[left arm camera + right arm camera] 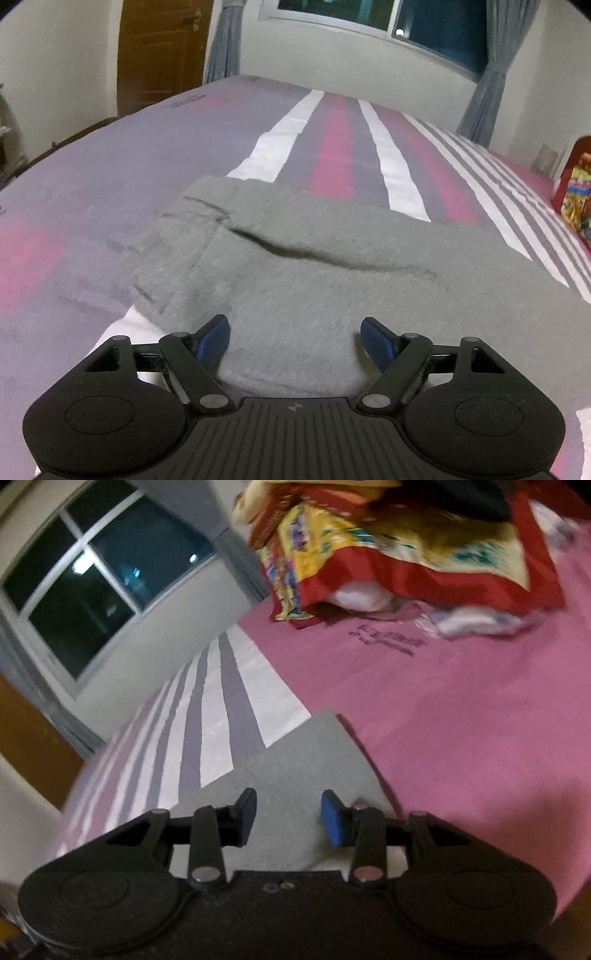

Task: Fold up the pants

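Grey fleece pants [306, 266] lie folded on our striped bed [92, 192], near its front edge. Our left gripper [295, 341] hovers released over them; our right gripper [289, 816] hangs unclenched above their corner, grasping nothing.

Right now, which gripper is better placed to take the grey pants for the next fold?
Probably the left gripper: its open jaws straddle the grey pants. The right gripper hangs over only a corner.
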Action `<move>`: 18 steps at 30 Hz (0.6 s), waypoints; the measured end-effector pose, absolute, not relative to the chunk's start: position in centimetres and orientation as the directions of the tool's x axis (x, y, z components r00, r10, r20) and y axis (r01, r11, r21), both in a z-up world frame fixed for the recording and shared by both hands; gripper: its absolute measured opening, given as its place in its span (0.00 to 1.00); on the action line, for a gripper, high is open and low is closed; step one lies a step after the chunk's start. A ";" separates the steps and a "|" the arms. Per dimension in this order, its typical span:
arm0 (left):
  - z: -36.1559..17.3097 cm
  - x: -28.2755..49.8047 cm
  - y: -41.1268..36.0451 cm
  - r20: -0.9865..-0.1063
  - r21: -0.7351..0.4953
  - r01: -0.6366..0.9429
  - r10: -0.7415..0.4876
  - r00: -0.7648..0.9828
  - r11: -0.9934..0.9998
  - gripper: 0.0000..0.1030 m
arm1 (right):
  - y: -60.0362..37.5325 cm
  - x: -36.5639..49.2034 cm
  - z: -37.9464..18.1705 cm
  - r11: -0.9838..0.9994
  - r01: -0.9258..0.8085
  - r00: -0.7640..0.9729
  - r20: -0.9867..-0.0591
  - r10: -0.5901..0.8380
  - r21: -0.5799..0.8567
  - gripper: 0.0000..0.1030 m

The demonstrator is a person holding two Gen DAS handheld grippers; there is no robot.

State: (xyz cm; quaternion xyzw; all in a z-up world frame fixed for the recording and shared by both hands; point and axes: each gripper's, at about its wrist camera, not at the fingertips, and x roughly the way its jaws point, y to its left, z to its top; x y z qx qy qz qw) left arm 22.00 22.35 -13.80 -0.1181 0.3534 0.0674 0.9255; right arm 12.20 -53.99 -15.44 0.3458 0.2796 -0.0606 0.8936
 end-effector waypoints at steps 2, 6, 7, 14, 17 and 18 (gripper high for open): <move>-14.1 22.0 22.5 -0.676 -0.168 -0.206 0.040 0.736 0.964 0.76 | -54.5 11.7 -16.4 0.716 0.327 0.834 -0.545 0.089 0.617 0.39; -14.5 22.7 22.1 -0.689 -0.149 -0.204 0.046 0.724 0.967 0.76 | -55.4 11.9 -18.5 0.612 0.372 0.826 -0.550 0.125 0.698 0.43; -14.7 22.9 22.1 -0.690 -0.148 -0.205 0.047 0.722 0.968 0.76 | -55.1 11.4 -18.8 0.595 0.383 0.821 -0.556 0.132 0.707 0.43; -15.6 23.6 21.7 -0.690 -0.136 -0.204 0.056 0.722 0.970 0.81 | -54.9 12.5 -19.4 0.573 0.358 0.860 -0.499 0.104 0.737 0.14; -15.6 23.6 21.6 -0.691 -0.135 -0.203 0.055 0.721 0.970 0.82 | -53.2 11.9 -15.6 0.678 0.222 0.924 -0.372 0.083 0.701 0.13; -15.6 23.5 21.7 -0.691 -0.136 -0.203 0.054 0.721 0.970 0.82 | -52.7 11.6 -14.6 0.698 0.189 0.939 -0.334 0.076 0.691 0.13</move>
